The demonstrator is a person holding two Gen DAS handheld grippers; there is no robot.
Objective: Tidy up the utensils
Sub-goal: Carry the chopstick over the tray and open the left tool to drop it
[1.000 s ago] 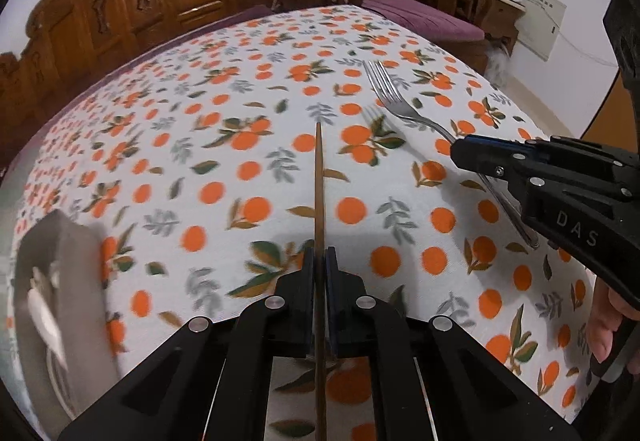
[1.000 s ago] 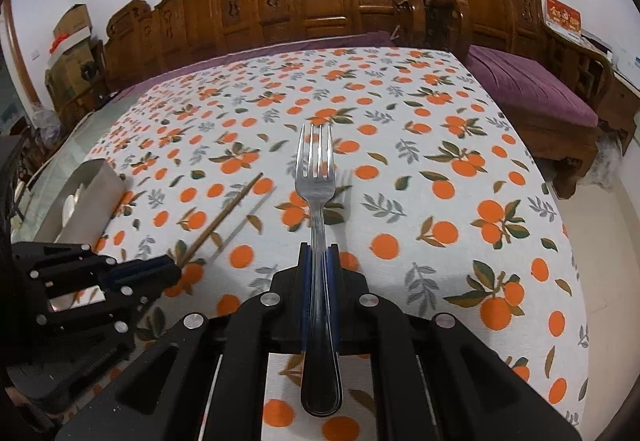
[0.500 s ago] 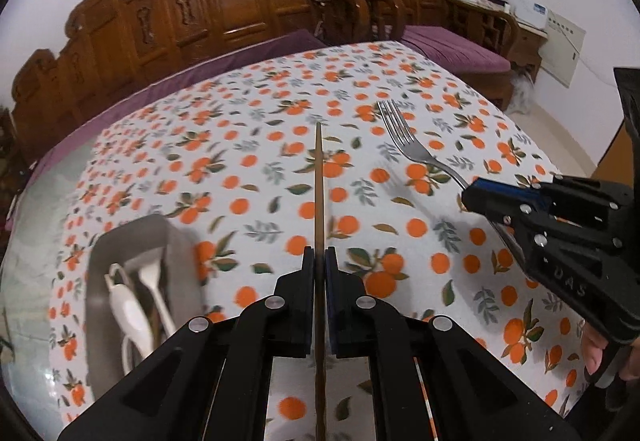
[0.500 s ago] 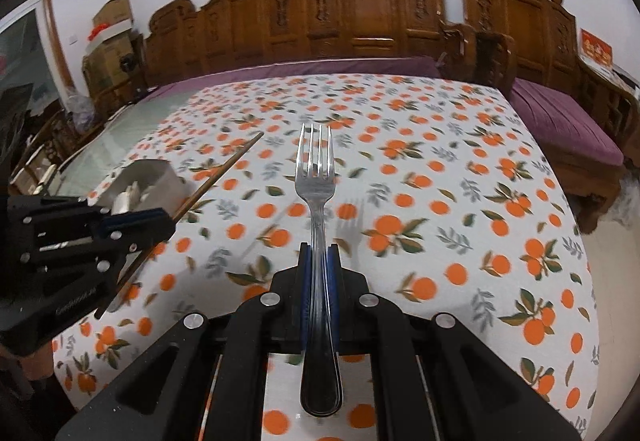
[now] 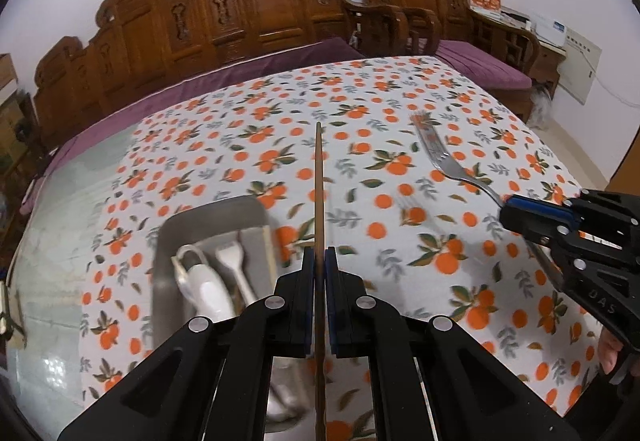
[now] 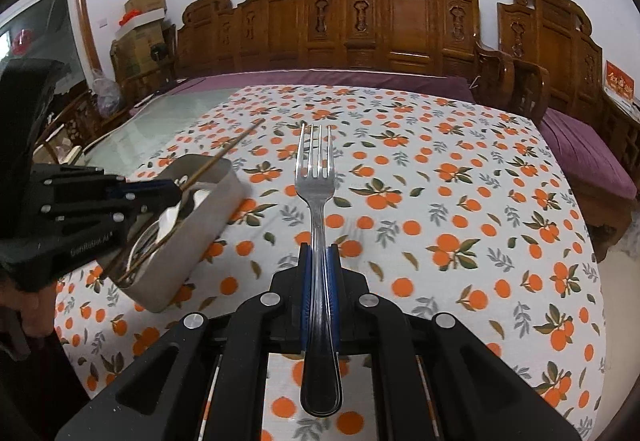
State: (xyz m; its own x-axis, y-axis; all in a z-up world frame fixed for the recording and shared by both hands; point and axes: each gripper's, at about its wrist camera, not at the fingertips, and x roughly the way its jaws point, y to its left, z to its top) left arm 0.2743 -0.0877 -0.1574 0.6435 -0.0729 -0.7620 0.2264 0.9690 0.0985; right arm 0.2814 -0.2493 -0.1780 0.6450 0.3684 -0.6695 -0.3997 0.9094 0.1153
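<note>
My left gripper (image 5: 319, 261) is shut on a brown wooden chopstick (image 5: 318, 185) that points straight ahead, held above the table just right of a grey metal utensil tray (image 5: 168, 237). The tray holds a white spoon (image 5: 204, 281) and a white spatula-like utensil (image 5: 232, 257). My right gripper (image 6: 318, 257) is shut on a steel fork (image 6: 315, 177), tines forward, above the tablecloth. In the right wrist view the tray (image 6: 208, 217) stands at the left, with the left gripper (image 6: 160, 187) and chopstick (image 6: 228, 151) over it. The right gripper (image 5: 510, 211) and fork (image 5: 440, 157) show in the left wrist view.
The table carries a white cloth with orange fruit print (image 6: 440, 209); bare glass tabletop (image 5: 56, 241) lies at the left. Carved wooden benches (image 6: 360, 25) with purple cushions stand behind the table and at its right.
Both grippers have risen and moved left with their utensils. The tray has come closer and now lies just left of the chopstick; the fork stays to the right.
</note>
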